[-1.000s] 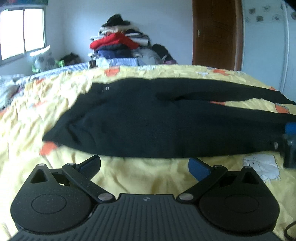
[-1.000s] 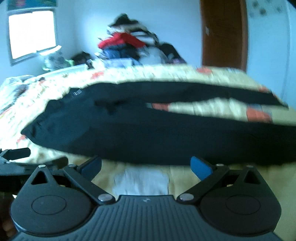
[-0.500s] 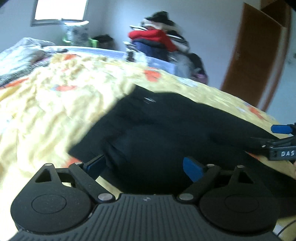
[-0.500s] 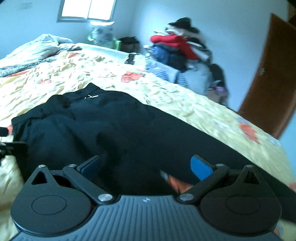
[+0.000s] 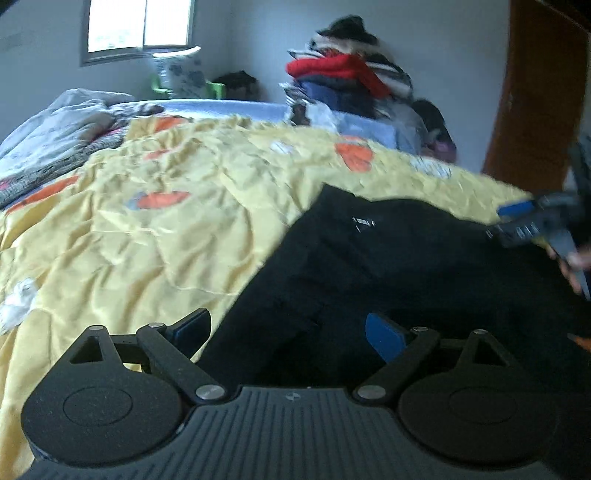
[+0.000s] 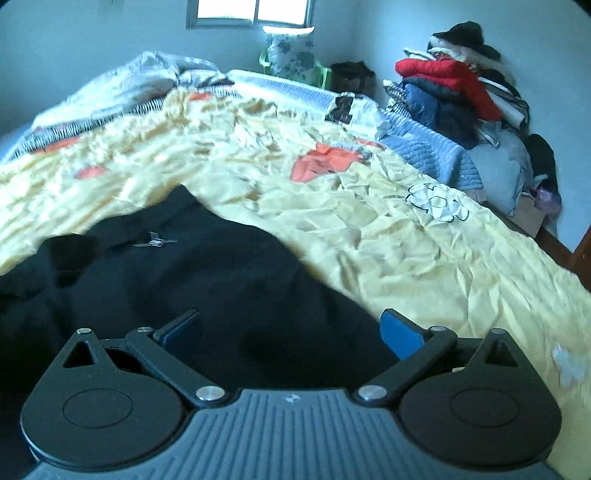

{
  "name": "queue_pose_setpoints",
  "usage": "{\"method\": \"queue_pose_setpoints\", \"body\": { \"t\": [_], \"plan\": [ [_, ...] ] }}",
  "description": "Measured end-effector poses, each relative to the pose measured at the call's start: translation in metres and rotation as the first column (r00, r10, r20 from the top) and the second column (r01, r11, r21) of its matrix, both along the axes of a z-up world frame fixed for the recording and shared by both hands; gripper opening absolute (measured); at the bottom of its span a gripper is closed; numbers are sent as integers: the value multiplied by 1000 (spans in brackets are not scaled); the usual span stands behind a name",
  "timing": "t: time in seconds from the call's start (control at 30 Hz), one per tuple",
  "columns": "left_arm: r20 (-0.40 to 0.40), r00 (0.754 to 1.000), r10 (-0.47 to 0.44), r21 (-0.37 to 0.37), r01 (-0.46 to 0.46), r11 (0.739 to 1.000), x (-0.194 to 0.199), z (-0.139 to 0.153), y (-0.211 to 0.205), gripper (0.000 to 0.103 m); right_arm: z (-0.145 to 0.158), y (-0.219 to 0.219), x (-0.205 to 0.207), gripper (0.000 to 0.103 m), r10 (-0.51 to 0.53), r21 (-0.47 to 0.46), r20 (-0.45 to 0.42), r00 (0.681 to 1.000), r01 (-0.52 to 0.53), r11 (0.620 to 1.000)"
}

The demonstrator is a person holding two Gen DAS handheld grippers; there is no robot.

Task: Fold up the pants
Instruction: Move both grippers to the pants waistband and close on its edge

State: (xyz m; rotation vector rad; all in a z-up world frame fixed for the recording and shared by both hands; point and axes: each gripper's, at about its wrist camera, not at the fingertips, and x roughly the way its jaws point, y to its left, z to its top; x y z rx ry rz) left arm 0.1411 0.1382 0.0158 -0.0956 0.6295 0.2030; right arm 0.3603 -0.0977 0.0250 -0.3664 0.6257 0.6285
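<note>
Black pants [image 5: 388, 266] lie flat on a yellow bedspread [image 5: 166, 221]; only their waist end shows, with a small metal tag. My left gripper [image 5: 288, 332] hovers low over the near waist corner, open, its blue pads bare. The right gripper [image 5: 524, 221], held by a hand, shows blurred at the right edge over the pants' far side. In the right wrist view the pants [image 6: 184, 280] fill the lower left, and my right gripper [image 6: 291, 328] stands open above the dark cloth with nothing between its fingers. The legs are out of view.
A tall pile of clothes [image 6: 454, 85] stands beyond the bed's far corner beside a wooden door [image 5: 535, 92]. Crumpled bedding [image 5: 66, 125] lies at the head under a window [image 5: 140, 26]. A blue quilt [image 6: 432, 151] edges the bedspread [image 6: 406, 240].
Both grippers swung left along the pants from the middle to the waist end and rolled. The legs slid out of view. The left jaws narrowed slightly.
</note>
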Motion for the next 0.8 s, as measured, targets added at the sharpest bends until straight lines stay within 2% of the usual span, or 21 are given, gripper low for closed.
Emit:
{"method": "queue_pose_setpoints", "body": {
  "t": [0.13, 0.2, 0.23, 0.27, 0.3, 0.33, 0.37, 0.4, 0.5, 0.57, 0.67, 0.8],
  "plan": [
    [-9, 1000, 0, 38, 0, 999, 10, -9, -6, 93, -13, -2, 36, 103, -14, -28, -69, 998, 12, 1000],
    [-11, 1000, 1, 40, -1, 999, 16, -10, -6, 93, -19, -5, 52, 102, -36, -20, -138, 990, 33, 999],
    [-13, 1000, 1, 38, -1, 999, 20, -9, -5, 93, -21, -8, 57, 96, -35, 2, -178, 983, 36, 999],
    [-16, 1000, 1, 33, 0, 999, 24, -8, -5, 93, -21, -11, 58, 76, -14, 42, -212, 977, 23, 999],
    [-19, 1000, 0, 25, 0, 1000, 27, -6, -4, 93, -18, -14, 55, 51, 2, 65, -198, 980, 11, 998],
    [-21, 1000, 0, 11, 0, 1000, 32, -4, -4, 93, -16, -15, 53, 38, 8, 65, -188, 982, 4, 998],
    [-23, 1000, 1, -14, -2, 1000, 38, -1, -2, 93, -14, -16, 50, 21, 5, 57, -175, 984, 5, 998],
    [-25, 1000, 0, -45, -1, 999, 42, 1, 0, 93, -12, -17, 46, 11, 19, 60, -169, 985, -9, 998],
    [-20, 1000, -7, -158, 4, 987, 58, 10, 5, 93, -5, -11, 13, 7, 58, 0, -58, 997, -58, 998],
    [-19, 1000, -1, -240, -3, 971, 70, 15, 8, 93, 0, -3, -14, 7, 101, -48, 21, 995, -100, 994],
    [-11, 1000, 9, -345, -13, 938, 89, 21, 9, 93, 5, 7, -66, 7, 189, -138, 131, 973, -171, 976],
    [-5, 998, 58, -443, -55, 895, 114, 21, 8, 94, 6, 12, -116, 7, 259, -204, 201, 945, -218, 954]
  ]
}}
